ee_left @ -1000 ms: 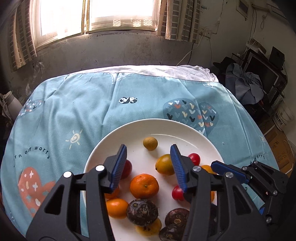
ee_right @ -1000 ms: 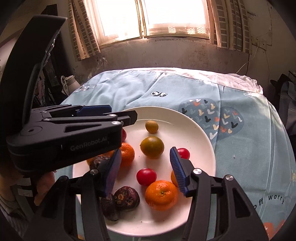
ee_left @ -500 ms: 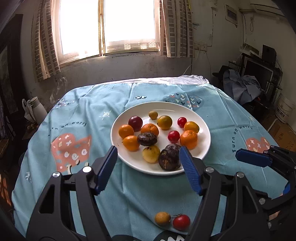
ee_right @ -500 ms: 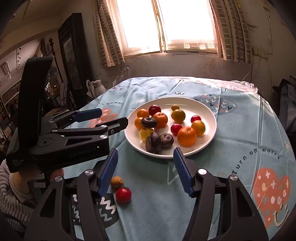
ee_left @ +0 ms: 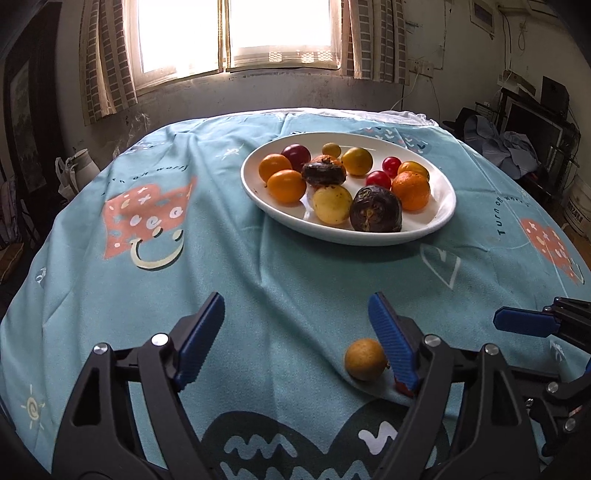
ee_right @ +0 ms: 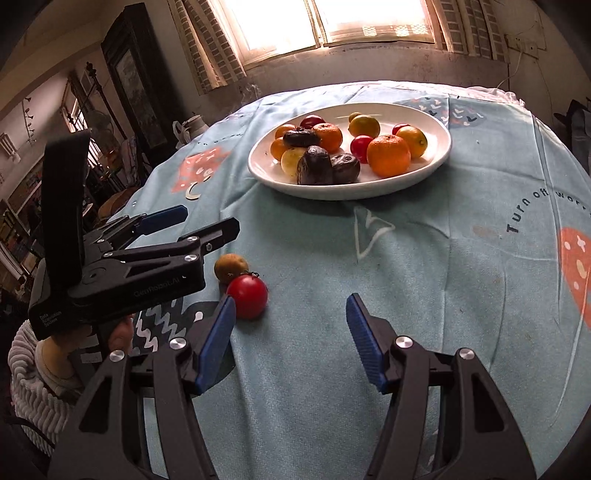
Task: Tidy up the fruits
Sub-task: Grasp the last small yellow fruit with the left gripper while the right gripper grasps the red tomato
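Clothed table [ee_left: 258,266]: plate [ee_left: 439,221], 2 fruits [ee_right: 246,291].

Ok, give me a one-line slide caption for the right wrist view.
Open right claw beside a red tomato and a brownish fruit on the cloth, white fruit plate beyond.

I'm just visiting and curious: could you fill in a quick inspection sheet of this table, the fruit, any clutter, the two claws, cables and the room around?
Surface: round table under a blue patterned cloth, wrinkled.
Job's things: white plate heaped with oranges, dark wrinkled fruits, red and yellow ones; off it, touching each other, a small brown fruit and a red tomato.
Clutter: nothing seen on the cloth.
Claws: left claw open, jaws just widened, brown fruit beside its right pad, not gripped; right claw open, nothing between.
Cables: wires on the wall.
Surroundings: bright window, curtains, white jug, crowded shelves.
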Action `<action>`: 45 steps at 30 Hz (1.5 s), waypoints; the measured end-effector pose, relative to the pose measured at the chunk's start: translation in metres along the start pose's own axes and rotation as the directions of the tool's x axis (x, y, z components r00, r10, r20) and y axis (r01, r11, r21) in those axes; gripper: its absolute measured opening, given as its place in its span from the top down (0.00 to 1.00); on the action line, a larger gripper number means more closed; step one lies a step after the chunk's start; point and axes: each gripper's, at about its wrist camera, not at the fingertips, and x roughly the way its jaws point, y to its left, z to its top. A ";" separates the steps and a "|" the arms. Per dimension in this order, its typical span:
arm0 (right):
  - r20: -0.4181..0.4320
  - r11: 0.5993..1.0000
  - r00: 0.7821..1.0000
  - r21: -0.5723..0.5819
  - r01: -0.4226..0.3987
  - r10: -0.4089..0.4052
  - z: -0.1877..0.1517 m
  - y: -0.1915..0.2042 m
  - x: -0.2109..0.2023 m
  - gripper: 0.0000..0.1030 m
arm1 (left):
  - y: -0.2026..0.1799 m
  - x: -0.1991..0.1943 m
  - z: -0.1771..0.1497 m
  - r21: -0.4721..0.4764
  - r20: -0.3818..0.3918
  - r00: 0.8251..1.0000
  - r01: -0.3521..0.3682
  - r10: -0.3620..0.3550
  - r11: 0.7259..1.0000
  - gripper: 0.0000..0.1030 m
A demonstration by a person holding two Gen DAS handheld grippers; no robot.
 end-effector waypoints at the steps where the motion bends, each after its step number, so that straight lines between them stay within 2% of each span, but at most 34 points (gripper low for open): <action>1: -0.005 1.000 1.000 0.000 0.002 -0.002 0.000 0.001 0.001 0.39 | 0.001 0.001 0.000 -0.002 -0.004 1.000 -0.004 0.004 1.000 0.20; 5: -0.020 1.000 1.000 0.017 0.005 -0.005 -0.001 -0.004 0.004 0.38 | 0.003 0.004 -0.003 -0.002 -0.030 0.999 -0.015 0.015 1.000 0.19; 7: -0.022 1.000 1.000 0.023 0.004 -0.003 0.000 -0.005 0.005 0.38 | 0.001 0.005 -0.006 0.005 -0.048 0.999 0.013 -0.013 1.000 0.19; 11: -0.030 1.000 1.000 0.030 0.001 0.000 0.000 -0.008 0.006 0.38 | -0.005 0.000 -0.011 0.039 -0.047 0.999 0.031 -0.029 0.999 0.15; 22: -0.033 1.000 0.999 0.023 -0.014 0.015 -0.002 -0.005 0.005 0.38 | -0.016 -0.002 -0.013 0.091 -0.052 0.998 0.049 -0.045 0.995 0.16; 24: -0.034 1.000 0.999 0.025 -0.014 0.015 -0.002 -0.005 0.005 0.38 | -0.017 -0.002 -0.013 0.098 -0.052 0.997 0.056 -0.051 0.994 0.18; 31: -0.030 1.000 0.999 0.025 -0.017 0.018 -0.002 -0.005 0.004 0.38 | -0.024 -0.001 -0.015 0.130 -0.075 0.991 0.121 -0.112 0.984 0.35; 35: -0.029 0.999 0.999 0.034 -0.021 0.022 -0.002 -0.007 0.003 0.38 | -0.029 0.001 -0.017 0.154 -0.106 0.980 0.182 -0.167 0.971 0.48; 38: -0.026 0.999 0.999 0.036 -0.024 0.025 -0.002 -0.007 0.001 0.38 | -0.029 0.003 -0.018 0.162 -0.123 0.972 0.220 -0.201 0.962 0.52; 43: -0.024 0.999 0.999 0.028 -0.030 0.030 -0.003 -0.006 -0.001 0.38 | -0.023 0.009 -0.018 0.127 -0.150 0.955 0.275 -0.255 0.953 0.54; 45: -0.022 0.999 0.999 0.026 -0.032 0.033 -0.002 -0.005 -0.002 0.38 | -0.023 0.009 -0.019 0.118 -0.159 0.948 0.295 -0.275 0.948 0.59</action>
